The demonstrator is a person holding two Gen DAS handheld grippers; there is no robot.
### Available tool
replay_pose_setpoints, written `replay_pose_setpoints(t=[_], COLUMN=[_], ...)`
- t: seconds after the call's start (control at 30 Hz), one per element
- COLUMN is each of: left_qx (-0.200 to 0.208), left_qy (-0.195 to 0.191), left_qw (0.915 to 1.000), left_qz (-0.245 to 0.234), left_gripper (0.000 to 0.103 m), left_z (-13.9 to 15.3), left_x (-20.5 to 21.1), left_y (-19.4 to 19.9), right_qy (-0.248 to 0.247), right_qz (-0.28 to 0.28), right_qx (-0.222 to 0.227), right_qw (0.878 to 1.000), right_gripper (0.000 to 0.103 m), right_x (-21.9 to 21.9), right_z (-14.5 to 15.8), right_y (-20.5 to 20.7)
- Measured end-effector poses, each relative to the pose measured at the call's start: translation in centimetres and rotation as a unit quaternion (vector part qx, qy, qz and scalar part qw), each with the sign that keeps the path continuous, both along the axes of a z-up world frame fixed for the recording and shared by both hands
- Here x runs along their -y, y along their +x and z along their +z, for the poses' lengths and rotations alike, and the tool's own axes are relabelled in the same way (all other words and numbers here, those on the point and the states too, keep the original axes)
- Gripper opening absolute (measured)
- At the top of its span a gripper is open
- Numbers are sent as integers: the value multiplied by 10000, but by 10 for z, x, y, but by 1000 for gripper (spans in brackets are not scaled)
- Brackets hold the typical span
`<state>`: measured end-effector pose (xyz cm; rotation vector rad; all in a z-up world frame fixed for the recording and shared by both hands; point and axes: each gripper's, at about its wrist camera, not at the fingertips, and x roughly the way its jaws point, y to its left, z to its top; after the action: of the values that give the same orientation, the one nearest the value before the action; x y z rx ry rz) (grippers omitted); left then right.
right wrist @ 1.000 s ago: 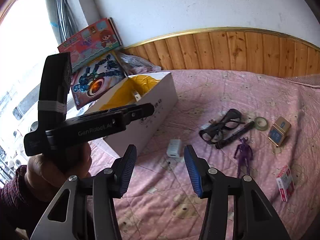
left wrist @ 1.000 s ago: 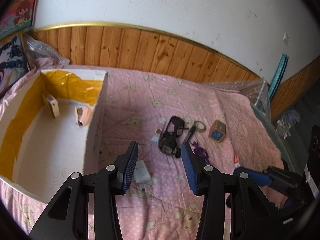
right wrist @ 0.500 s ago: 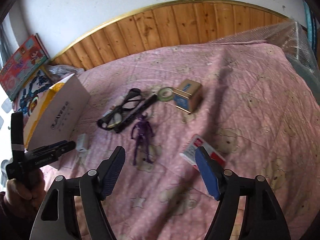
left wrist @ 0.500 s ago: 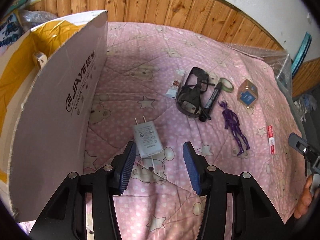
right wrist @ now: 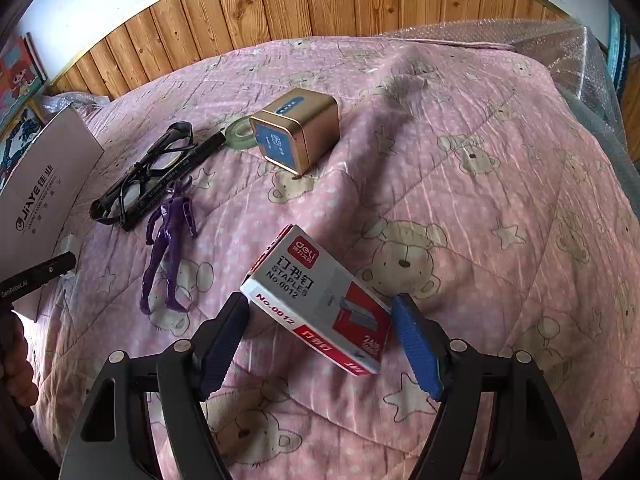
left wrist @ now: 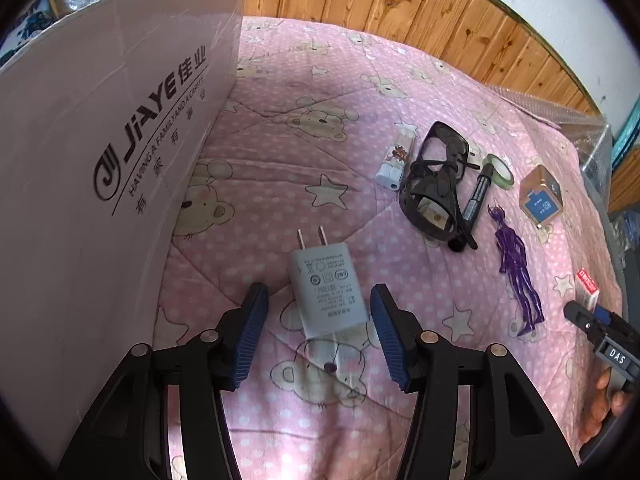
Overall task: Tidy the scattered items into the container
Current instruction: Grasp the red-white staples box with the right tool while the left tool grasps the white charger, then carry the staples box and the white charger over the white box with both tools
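Your left gripper (left wrist: 318,330) is opening astride the charger (left wrist: 328,290) (light, rigid, slick); pinch its flat sides, away from the prongs.

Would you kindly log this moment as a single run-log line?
left hand-held gripper: opening, straddling white charger, no contact | right hand-held gripper: open around staples box | box: left

Left gripper (left wrist: 318,322): pitched down, jaws opening, pads contacting nothing.
Right gripper (right wrist: 320,340): pitched down, jaws wide, pads contacting nothing.
Hands: fingers (left wrist: 600,408) gripping right handle; left hand (right wrist: 16,372) on left handle.
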<state>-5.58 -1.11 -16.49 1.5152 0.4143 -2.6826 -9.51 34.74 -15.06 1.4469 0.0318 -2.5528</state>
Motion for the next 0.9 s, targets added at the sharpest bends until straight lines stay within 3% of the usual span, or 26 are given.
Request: replay_pose_setpoints(t=[0.03,0.1,0.2,0.5,0.77,0.9], left_qx=[-41,-125,-148,-285,-292,-407], left_qy=[15,-4,-210,-73,10,26], left_qw=[10000,9999,9996,9994,9990,9985], left_qz=[-4,-40,-146,-170,-330,-375], left_gripper=[57,50,33,32,33,32], left_z=[-1,-1,-1,13,16,22], left_x=[0,0,-4,-7,-15,-16], left_y=[-1,-1,-2,-4,-5,-4], right_qy=[-13,-148,-243,-659,-1015,-999], right_qz=[17,62,85,-46,-442,-525], right_qx=[10,141,222,232,201,126], right_qw=[10000,9998,9994,9975,9937,9935], right_gripper=[71,40,32,24,32,16], right_x=[0,1,2,-6,-22,-25], right_z=[0,-3,-3,10,9,12], right_y=[0,-3,-2,2,-1,0])
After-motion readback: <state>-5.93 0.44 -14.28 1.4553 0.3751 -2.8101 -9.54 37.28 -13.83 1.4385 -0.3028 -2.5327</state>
